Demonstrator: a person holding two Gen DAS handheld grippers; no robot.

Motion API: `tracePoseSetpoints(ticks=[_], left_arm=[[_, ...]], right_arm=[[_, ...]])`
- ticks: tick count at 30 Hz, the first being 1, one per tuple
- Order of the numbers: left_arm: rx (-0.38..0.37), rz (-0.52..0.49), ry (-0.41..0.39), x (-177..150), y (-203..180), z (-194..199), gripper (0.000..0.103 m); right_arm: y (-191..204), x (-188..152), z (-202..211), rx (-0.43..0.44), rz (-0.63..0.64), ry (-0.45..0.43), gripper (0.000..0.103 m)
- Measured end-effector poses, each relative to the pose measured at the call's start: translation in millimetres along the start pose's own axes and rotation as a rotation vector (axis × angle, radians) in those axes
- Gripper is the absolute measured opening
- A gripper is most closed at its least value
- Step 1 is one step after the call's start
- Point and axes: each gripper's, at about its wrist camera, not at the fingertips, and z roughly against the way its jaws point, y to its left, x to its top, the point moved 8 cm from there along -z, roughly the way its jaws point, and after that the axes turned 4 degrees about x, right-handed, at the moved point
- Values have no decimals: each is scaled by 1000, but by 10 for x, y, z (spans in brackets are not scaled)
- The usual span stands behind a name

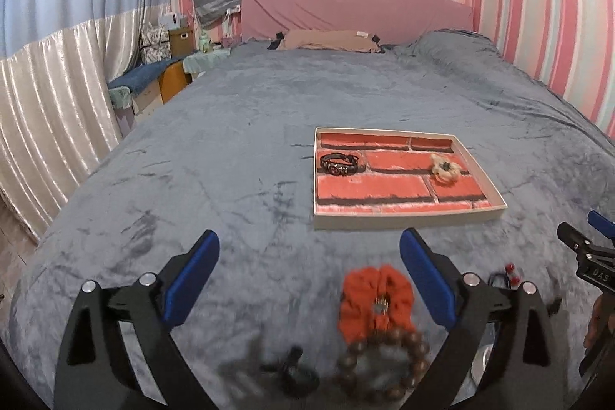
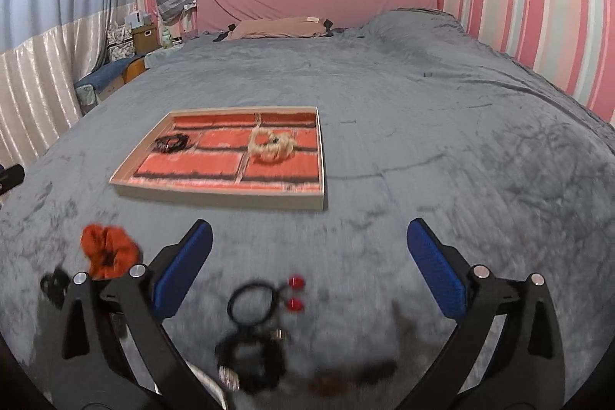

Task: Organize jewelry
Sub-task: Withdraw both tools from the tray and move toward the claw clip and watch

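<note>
Gray bed [image 1: 230,125] fills the frame; my tray [image 1: 403,218] sits mid-right. Both my left hand-held gripper [image 1: 309,266] and right hand-held gripper [image 2: 309,252] are spread wide, holding nothing; orange scrunchie [image 1: 374,300] and bead bracelet [image 1: 384,364] lie at the bottom.

Two handheld grippers, alike in build. Left gripper [image 1: 309,256]: matte black forked arms, long flat fingers [image 1: 194,277] faced with textured blue pads, round silver screw heads at the pivots. Right gripper [image 2: 309,244]: same black frame, blue-padded fingers [image 2: 436,269], silver screws. White lettering "DAS" on its black body, seen from the left wrist view.
</note>
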Motion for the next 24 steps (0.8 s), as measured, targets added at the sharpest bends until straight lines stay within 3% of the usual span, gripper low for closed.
tracePoseSetpoints(ticks=[12, 24], left_arm=[[12, -33, 37, -820, -93, 258, 94], [27, -19, 77, -1226, 68, 179, 94]], right_arm=[[78, -714, 315, -34, 27, 22, 99], [-33, -1061, 464, -75, 15, -7, 98]])
